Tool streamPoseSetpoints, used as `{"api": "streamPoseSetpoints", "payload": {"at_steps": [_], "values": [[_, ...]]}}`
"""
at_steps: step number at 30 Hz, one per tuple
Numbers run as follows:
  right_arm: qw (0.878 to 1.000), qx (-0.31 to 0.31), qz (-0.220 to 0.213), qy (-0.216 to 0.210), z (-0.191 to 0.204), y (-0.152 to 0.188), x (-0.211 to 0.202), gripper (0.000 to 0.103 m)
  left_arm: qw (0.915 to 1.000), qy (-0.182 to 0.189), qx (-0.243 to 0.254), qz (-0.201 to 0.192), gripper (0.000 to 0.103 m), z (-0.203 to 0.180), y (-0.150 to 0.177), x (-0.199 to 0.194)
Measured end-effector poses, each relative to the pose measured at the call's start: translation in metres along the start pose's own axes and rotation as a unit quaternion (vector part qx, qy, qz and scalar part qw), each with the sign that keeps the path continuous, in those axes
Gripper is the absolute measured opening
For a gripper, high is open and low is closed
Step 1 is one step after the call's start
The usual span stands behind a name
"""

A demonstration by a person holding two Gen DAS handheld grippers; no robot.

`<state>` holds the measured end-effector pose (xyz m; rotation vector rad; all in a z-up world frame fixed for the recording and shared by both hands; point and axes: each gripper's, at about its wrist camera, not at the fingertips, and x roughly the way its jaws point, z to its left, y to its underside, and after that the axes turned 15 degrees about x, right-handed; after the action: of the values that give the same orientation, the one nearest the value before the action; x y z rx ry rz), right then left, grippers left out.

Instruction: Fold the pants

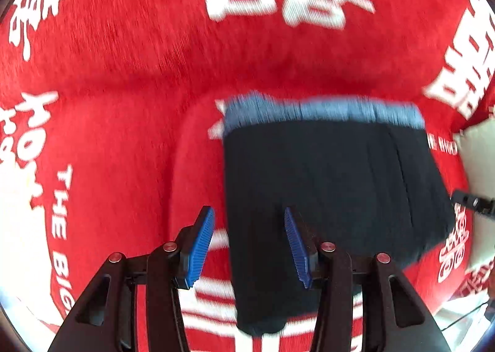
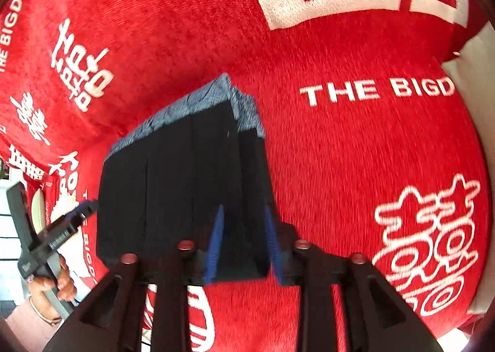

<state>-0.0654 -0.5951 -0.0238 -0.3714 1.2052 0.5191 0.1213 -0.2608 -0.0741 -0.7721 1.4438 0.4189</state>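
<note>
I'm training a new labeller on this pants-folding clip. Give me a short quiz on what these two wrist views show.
1. True or false: the pants lie folded on a red blanket with white lettering.
2. What colour is the waistband? A) blue-grey B) white C) yellow
3. Fill in: the left gripper is ____, gripping nothing.

Key: 1 true; 2 A; 3 open.
</note>
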Motion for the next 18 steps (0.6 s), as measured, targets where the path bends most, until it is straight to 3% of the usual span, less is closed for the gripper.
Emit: {"api": "streamPoseSetpoints", "payload": {"at_steps": [2, 5, 9, 11, 12, 14, 18], "values": [[1.0, -0.004, -0.005, 0.009, 0.001, 0.011, -0.001, 0.047, 0.9999, -0.006, 0.008, 0.01, 0.049, -0.013, 0.011, 0.008], [1.0, 0.004, -0.006, 0.024, -0.006, 0.023, -0.001, 0.05, 0.9996, -0.019, 0.018, -0.01, 0.05, -0.017, 0.024, 0.01], [0.999, 0.038, 0.023, -0.02, -0.03, 0.026, -0.001, 0.051, 0.9997, -0.015, 0.014, -0.01, 0.05, -0.014, 0.024, 0.015], [0.998, 0.028, 0.03, -0.045, -0.026, 0.026, -0.002, 0.037, 0.9996, -0.019, 0.018, -0.01, 0.05, -0.015, 0.025, 0.013], [0.999, 0.012, 0.022, -0.03, -0.022, 0.027, -0.003, 0.03, 0.9996, -0.019, 0.018, -0.009, 0.05, -0.015, 0.026, 0.013], [1.0, -0.017, 0.014, 0.012, -0.02, 0.028, -0.002, 0.004, 0.9996, -0.021, 0.016, -0.009, 0.05, -0.017, 0.021, 0.007], [0.997, 0.012, 0.039, 0.06, -0.044, 0.031, 0.018, 0.001, 0.9993, -0.035, 0.011, -0.01, 0.05, -0.022, 0.02, 0.009]]}}
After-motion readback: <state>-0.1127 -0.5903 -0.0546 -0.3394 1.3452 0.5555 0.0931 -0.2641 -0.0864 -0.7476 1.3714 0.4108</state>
